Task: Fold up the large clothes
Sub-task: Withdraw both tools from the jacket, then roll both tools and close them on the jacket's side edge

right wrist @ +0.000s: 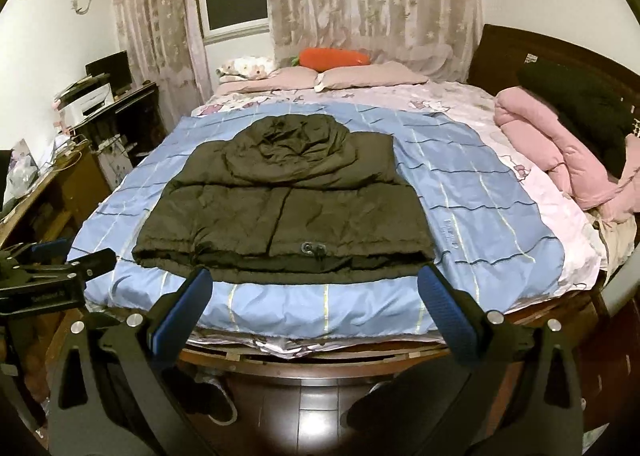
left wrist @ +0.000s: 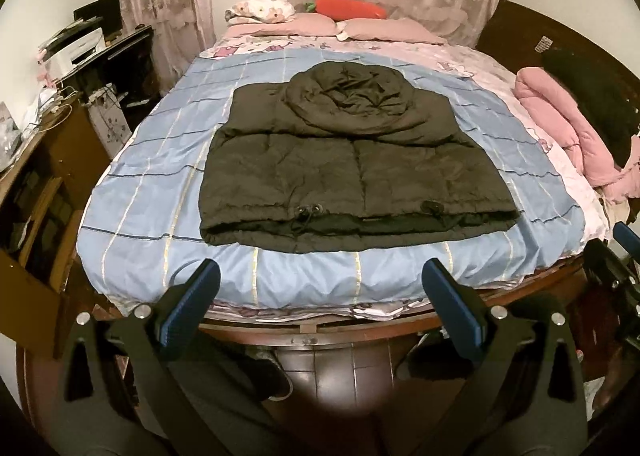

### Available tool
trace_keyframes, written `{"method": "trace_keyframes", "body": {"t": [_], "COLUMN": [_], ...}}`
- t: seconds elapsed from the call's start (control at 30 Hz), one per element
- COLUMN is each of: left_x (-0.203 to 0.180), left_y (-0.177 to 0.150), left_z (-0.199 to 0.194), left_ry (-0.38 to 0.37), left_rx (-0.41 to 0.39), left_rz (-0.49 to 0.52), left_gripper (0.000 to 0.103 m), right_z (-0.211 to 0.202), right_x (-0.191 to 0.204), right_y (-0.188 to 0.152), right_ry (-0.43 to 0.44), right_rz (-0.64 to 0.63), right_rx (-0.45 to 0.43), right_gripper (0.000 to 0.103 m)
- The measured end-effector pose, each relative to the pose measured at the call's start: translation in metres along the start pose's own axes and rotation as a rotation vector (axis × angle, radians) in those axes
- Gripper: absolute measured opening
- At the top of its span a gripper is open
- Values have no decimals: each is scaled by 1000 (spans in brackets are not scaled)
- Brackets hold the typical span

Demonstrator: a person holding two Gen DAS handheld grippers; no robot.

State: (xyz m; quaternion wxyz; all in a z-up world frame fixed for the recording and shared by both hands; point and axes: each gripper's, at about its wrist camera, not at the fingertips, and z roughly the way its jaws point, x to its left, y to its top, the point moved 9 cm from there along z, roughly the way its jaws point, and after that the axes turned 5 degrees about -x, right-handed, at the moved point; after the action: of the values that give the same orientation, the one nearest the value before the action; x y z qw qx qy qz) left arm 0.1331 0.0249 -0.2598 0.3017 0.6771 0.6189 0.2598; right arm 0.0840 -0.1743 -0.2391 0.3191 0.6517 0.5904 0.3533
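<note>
On the bed with the blue checked quilt cover (left wrist: 160, 192), in the left wrist view, the black padded hooded jacket (left wrist: 352, 168) lies flat and already folded to a compact rectangle, with its hood (left wrist: 356, 100) turned toward the pillows and its drawstring hem (left wrist: 308, 216) toward the foot of the bed. The left tool (left wrist: 320, 276) hangs in the air in front of the foot edge of the bed, its two blue-padded fingers (left wrist: 192, 296) are wide apart and they hold nothing; the jacket is apart from them. Behind the jacket there are two pink pillows (left wrist: 352, 28) and an orange carrot-shaped plush toy (left wrist: 352, 8), and at the right side of the bed lies a rolled pink padded blanket (left wrist: 560, 124). At the right edge, a part of the right tool (left wrist: 624, 256) is visible. In the right wrist view, the same jacket (right wrist: 280, 208) is on the quilt cover (right wrist: 480, 196), a little left from the middle, with its hood (right wrist: 288, 140) on the far end. The right tool (right wrist: 314, 288) is also spread open and empty, near the hem but not touching it. At the left edge the left tool (right wrist: 60, 272) is seen from the side, above the bed corner. A dark wooden table (right wrist: 132, 120) with a white printer (right wrist: 88, 96) stands beside the bed.
</note>
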Motion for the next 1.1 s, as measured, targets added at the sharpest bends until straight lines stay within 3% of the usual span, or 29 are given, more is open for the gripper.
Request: {"method": "trace_keyframes", "body": {"t": [0.33, 0.47, 0.53, 0.67, 0.73, 0.8, 0.93, 1.1], "left_x": [5, 3, -1, -7, -12, -7, 13, 21], "left_y": [0, 7, 14, 24, 15, -2, -25, -49], "left_z": [2, 1, -3, -11, 1, 34, 101, 157], "left_ry": [14, -7, -9, 173, 218, 242, 265, 275], "left_rx": [-1, -37, -111, -390, -468, -458, -406, -411], "left_rz": [7, 90, 212, 683, 909, 1108, 1276, 1422], "left_gripper": [101, 101, 101, 101, 101, 101, 101, 101], "right_z": [5, 8, 9, 19, 32, 52, 101, 146], "right_x": [2, 3, 5, 9, 8, 3, -10, -12], "right_y": [-4, -2, 0, 0, -7, -18, -47, -79], "right_ry": [9, 25, 25, -40, -100, -149, -190, -219], "right_rz": [3, -42, -132, -473, -672, -826, -1050, -1272], "right_rx": [10, -6, -38, -144, -194, -190, -162, -187], "right_gripper": [102, 102, 102, 102, 102, 102, 102, 102]}}
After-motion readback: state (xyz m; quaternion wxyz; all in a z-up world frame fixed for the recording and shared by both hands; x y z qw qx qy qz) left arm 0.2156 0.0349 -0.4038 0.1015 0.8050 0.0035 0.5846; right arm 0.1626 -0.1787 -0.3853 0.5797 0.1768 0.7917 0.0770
